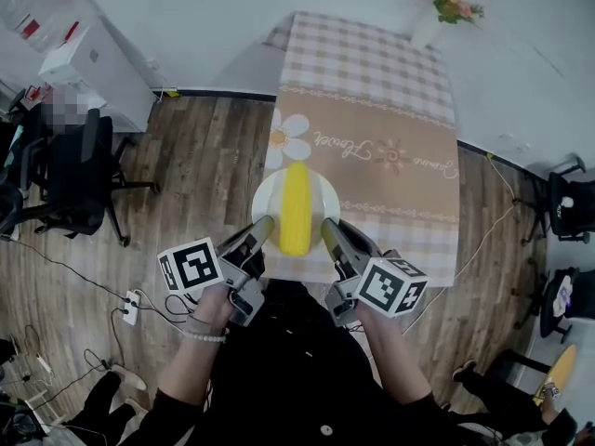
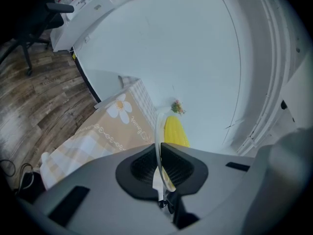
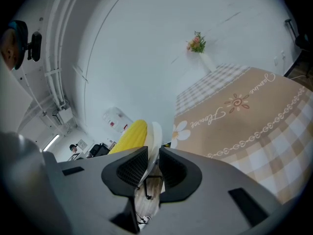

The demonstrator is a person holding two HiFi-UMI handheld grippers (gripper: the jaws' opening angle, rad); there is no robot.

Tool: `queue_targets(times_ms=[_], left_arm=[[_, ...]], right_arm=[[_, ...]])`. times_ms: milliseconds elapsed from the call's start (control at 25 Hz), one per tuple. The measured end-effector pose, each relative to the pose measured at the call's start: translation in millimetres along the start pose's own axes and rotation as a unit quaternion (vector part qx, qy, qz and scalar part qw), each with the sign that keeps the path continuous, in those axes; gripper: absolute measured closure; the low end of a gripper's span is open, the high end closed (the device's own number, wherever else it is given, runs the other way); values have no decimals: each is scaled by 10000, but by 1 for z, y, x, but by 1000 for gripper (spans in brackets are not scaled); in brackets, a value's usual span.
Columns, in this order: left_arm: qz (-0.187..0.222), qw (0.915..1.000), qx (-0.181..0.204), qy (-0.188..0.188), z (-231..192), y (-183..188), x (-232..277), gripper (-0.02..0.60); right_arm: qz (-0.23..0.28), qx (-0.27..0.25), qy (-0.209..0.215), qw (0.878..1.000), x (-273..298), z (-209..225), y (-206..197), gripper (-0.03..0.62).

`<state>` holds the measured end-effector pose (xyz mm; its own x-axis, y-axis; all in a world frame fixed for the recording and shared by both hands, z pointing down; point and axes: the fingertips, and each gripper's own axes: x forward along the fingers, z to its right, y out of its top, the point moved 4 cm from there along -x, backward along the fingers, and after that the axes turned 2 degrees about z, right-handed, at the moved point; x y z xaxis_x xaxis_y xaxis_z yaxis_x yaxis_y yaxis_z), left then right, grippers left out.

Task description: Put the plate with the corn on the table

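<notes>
White round plate [image 1: 264, 196] carrying a yellow corn cob [image 1: 296, 207] is held at its two near sides in the head view: we note the left gripper [image 1: 263, 228] on its left rim and the right gripper [image 1: 328, 234] on its right rim. The plate sits over the near left corner of the bench with the beige checked cloth [image 1: 400, 147], partly past the edge above the wooden floor [image 1: 195, 165]. We cannot tell whether it rests on the cloth.

Left gripper view: we find the dark fingers [image 2: 139, 166] clamped on the thin plate rim, with the corn just beyond.

Right gripper view: the fingers here likewise pinch the rim, with the corn to its left.
</notes>
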<state>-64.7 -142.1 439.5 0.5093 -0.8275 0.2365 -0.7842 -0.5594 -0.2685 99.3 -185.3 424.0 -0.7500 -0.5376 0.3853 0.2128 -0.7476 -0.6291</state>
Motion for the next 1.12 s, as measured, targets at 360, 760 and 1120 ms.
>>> queue_targets(times_ms=[360,760,1120], left_arm=[[-160,9996,15,214,-22,-5,19,551],[-268,9987,72,428,-44,0,39,551],[-372,9978,35,544,-70,0,61,549]], right_arm=[[-275,-60,-121,9995,12,25,-8,490],[-477,-106,-197,9986,33,49,-11,490],[-750,-285,-271,9964,52,74,-14,485]])
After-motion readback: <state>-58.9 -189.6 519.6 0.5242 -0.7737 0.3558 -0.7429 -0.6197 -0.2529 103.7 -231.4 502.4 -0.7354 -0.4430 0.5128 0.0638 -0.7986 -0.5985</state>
